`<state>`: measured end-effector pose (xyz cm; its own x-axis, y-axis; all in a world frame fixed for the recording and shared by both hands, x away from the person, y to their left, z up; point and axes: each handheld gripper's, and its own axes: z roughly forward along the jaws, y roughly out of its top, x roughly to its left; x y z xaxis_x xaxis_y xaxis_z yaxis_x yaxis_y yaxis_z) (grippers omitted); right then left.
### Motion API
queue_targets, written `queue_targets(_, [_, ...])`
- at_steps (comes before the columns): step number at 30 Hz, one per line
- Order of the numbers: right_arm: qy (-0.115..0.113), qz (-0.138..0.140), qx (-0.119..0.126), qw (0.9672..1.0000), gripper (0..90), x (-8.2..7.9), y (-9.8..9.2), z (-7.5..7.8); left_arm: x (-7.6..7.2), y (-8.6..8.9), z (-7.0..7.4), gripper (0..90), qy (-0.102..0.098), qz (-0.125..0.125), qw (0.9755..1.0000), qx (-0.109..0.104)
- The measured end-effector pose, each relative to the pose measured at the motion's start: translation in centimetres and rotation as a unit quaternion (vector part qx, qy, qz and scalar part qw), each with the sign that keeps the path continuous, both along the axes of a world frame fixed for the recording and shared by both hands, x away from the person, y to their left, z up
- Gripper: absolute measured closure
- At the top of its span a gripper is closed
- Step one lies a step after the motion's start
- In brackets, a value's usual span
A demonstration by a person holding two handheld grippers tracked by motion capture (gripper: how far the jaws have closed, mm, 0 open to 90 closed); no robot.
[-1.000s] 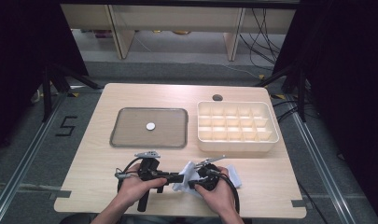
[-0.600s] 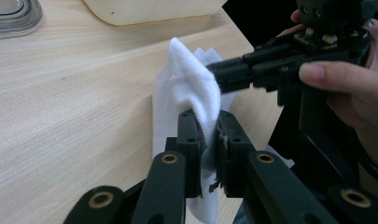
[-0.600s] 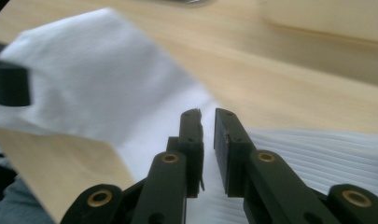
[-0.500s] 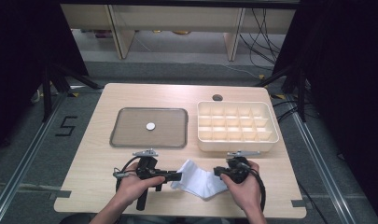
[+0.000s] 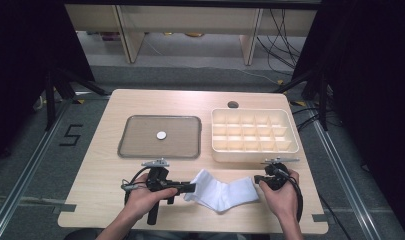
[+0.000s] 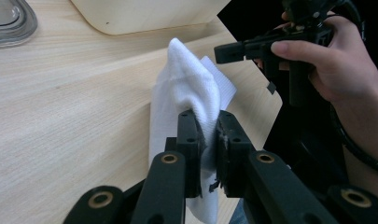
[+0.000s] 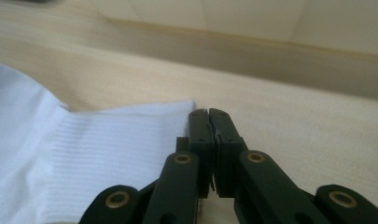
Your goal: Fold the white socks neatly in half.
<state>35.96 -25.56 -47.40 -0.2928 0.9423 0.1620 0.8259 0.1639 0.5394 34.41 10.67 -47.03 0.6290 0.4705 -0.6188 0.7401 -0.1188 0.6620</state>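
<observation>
1. The white sock [image 5: 221, 192] lies stretched along the table's [image 5: 105, 165] near edge, between both grippers.
2. The left gripper [image 6: 206, 135] clamps the sock's left end.
3. The right gripper [image 7: 209, 122], jaws closed together, sits at the sock's right edge; whether it pinches fabric I cannot tell.

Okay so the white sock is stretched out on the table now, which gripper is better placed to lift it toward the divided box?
Probably the left gripper: its jaws pinch the white sock. The right gripper is shut with its jaws touching, beside the sock's ribbed edge, and the pictures don't settle whether it grips any fabric, though it sits closer to the divided box.
</observation>
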Motion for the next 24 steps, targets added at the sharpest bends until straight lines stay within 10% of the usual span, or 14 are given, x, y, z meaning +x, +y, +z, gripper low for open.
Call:
queue_targets(8, [0.032,-0.003,0.018,0.9993,89.3,-0.5,1.0,-1.1,-0.1,-0.4,0.3,80.9,-0.005,-0.001,1.0000,0.001])
queue_targets(24, [0.004,-0.007,-0.017,0.9998,88.8,-0.7,2.1,-1.5,-0.1,-1.2,0.4,80.6,-0.011,-0.013,0.9999,0.000])
